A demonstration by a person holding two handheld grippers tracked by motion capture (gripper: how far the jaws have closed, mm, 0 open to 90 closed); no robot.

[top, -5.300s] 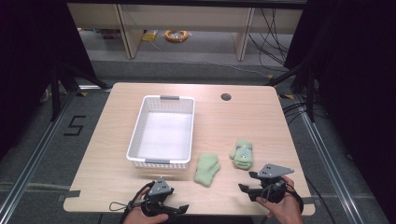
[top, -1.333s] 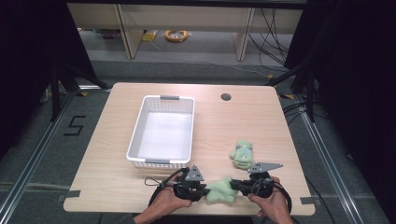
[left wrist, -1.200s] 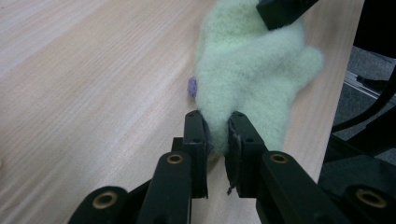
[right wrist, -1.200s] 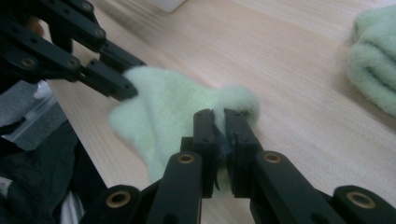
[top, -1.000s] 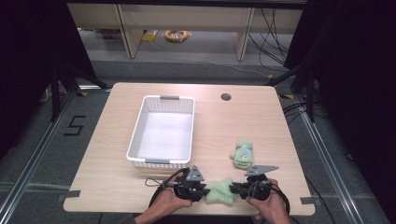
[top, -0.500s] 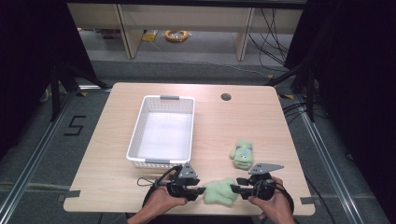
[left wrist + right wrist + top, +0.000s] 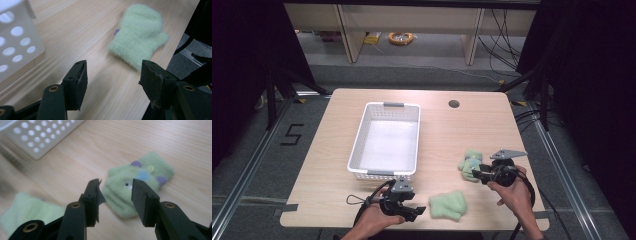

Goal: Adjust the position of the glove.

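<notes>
— How is the plain green mitten (image 7: 448,205) laid?

— It is seen flat on the surface (image 7: 462,125) near the front edge, just right of the left hand-held gripper (image 7: 418,212). In the left gripper view its long axis is tilted up and to the right — the cuff end is nearest the jaws, the rounded tip is farther off, the thumb is turned to the right. A small purple spot is glimpsed at its left edge; what it is cannot be told.

— And the second one?

— The patterned mitten (image 7: 136,182) is found farther right and back, well apart from the first. Purple, blue and yellow patches are shown on it; the blur hides its details.

— The grippers?

— The left one's jaws are spread wide, with nothing between them. The right hand-held gripper (image 7: 116,195) is also held open, its jaws just above the patterned mitten's near end; contact cannot be made out.

— Anything else?

— A white perforated basket (image 7: 357,150) is placed left of centre, cut off at a corner in both gripper views.
</notes>
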